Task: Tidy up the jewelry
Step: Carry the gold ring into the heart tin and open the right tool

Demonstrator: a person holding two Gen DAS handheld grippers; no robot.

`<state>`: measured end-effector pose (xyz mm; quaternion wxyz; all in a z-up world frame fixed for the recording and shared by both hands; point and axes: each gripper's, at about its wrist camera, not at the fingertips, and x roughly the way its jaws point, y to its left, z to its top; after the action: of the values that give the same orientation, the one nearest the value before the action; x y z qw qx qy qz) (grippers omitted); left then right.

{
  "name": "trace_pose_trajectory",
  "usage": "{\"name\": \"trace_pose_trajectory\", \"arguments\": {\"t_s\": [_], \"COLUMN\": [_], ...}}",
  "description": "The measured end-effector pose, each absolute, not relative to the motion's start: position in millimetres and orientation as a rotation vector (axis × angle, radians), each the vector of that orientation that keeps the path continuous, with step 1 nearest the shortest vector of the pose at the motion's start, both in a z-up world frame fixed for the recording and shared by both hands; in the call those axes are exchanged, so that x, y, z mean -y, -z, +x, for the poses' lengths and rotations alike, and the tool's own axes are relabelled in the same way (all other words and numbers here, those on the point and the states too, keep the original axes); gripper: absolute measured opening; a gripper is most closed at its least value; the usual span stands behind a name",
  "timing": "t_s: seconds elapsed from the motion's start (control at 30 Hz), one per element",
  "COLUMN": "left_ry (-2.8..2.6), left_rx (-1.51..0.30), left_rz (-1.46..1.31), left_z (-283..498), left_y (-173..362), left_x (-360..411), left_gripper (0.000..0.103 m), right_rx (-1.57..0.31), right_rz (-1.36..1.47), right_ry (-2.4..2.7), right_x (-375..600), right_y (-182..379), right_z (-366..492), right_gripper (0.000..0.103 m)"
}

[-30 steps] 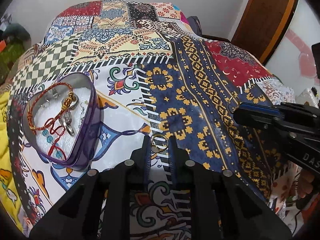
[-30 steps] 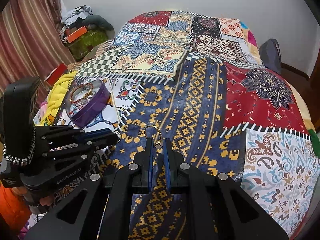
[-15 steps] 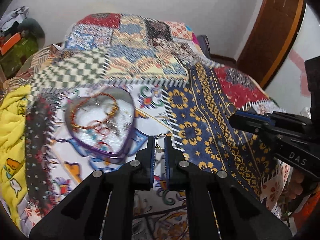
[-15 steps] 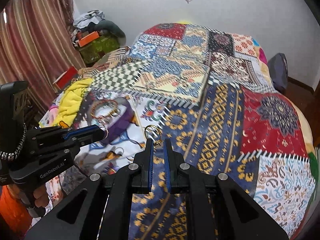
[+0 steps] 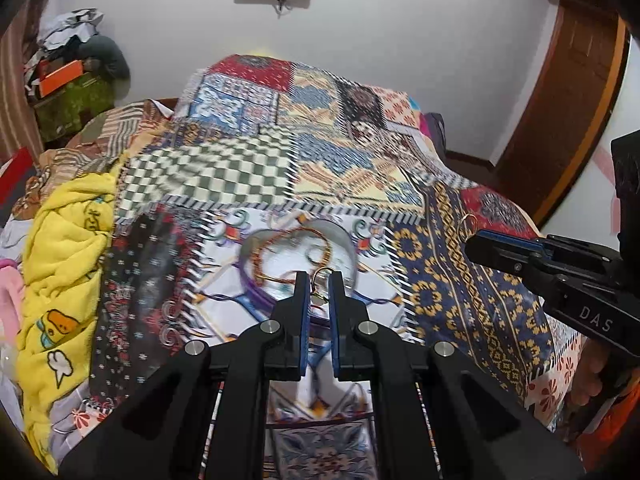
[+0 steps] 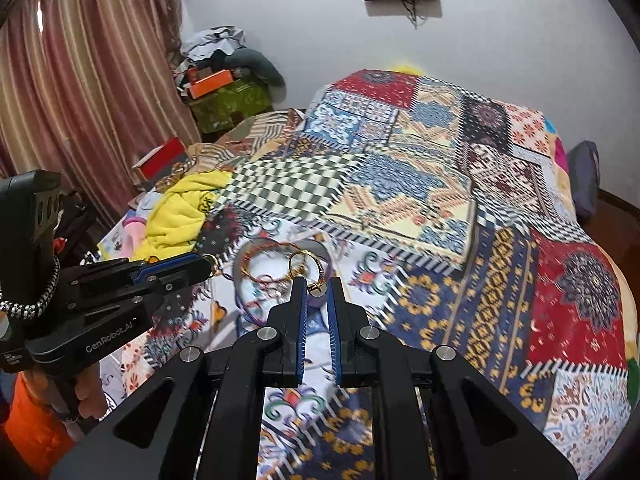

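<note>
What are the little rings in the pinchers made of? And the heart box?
Left ring and right ring: thin, shiny, gold-coloured, probably metal. Heart box: purple wall with a silvery inside, maybe painted tin, though blur leaves that unsure.

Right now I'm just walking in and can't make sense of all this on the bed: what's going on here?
A person is sorting jewelry on a patchwork bedspread, with a hand-held gripper in each hand. The left hand-held gripper pinches a small gold earring, and the right hand-held gripper pinches a gold hoop earring. Both hang near a purple heart-shaped box that already holds a red-and-gold bracelet. Neither earring has been released yet.
</note>
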<state>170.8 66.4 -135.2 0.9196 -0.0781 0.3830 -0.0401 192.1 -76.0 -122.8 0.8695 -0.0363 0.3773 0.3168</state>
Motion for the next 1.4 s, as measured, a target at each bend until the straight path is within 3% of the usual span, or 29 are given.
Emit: {"name": "trace_pose_trajectory", "arguments": {"t_s": [0.37, 1.4], "left_ry": [0.049, 0.091], "left_rx": [-0.749, -0.810], "left_rz": [-0.182, -0.144], "left_z": [175, 221], "left_y": [131, 169], "left_x": [-96, -86], "left_gripper": [0.007, 0.007], "right_rx": [-0.820, -0.906], "right_rz": [-0.111, -0.192], "right_ry": [-0.707, -0.705], "right_x": [43, 20], "right_y": [138, 178], "right_z": [204, 234], "right_gripper": [0.009, 0.009]}}
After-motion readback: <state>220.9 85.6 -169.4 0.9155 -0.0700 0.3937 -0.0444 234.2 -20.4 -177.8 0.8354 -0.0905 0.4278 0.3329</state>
